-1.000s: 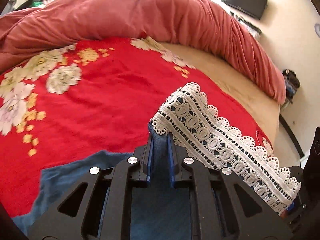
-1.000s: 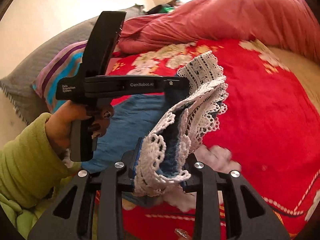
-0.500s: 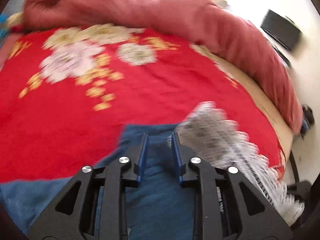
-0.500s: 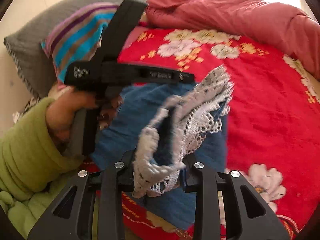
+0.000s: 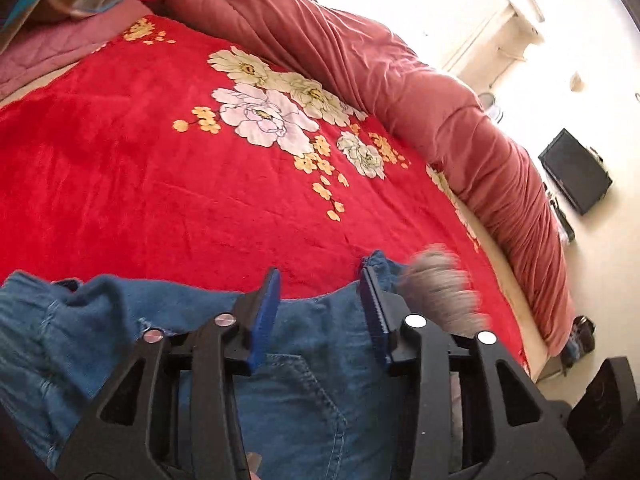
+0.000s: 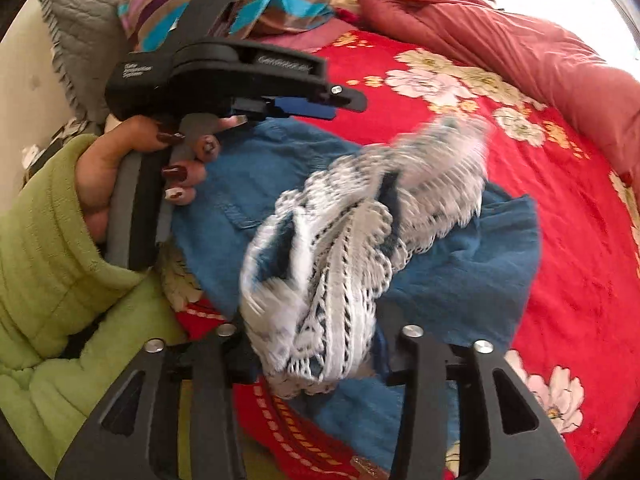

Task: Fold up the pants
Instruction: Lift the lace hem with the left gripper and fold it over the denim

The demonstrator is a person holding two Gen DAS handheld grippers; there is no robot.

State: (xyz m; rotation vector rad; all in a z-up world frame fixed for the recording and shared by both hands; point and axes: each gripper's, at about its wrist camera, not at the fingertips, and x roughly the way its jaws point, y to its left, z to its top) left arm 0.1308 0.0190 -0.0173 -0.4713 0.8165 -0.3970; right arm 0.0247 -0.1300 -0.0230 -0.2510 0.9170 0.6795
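Left gripper (image 5: 320, 280): jaws stand apart with nothing between the blue pads (image 5: 266, 312); blue denim lies beneath them, not clamped. In the right wrist view the same gripper (image 6: 320, 108) is held by the left hand (image 6: 136, 176), in a green sleeve (image 6: 52, 264), above the near-left part of the garment.

Right gripper (image 6: 316, 344): jaws stand fairly wide, yet a bunched mass of white lace and denim fills the gap between them. The fingers are hidden behind the cloth, so whether the hold is firm cannot be told.

Pants (image 6: 460, 272): blue denim with a white lace trim (image 6: 340, 248), lying on the bed atop the red floral blanket (image 5: 160, 168). The main denim body is spread flat on the blanket; the lace-trimmed end is raised off it and gathered at the right gripper. The far part of the lace is motion-blurred in both views. In the left wrist view, denim (image 5: 312, 392) with a stitched pocket seam fills the lower frame, and the blurred lace (image 5: 440, 292) shows just right of the gripper.

Surroundings: a rust-red quilt (image 5: 400, 80) is rolled along the far edge of the bed; a striped pillow (image 6: 260, 8) and a grey pillow (image 6: 88, 28) lie at the head.
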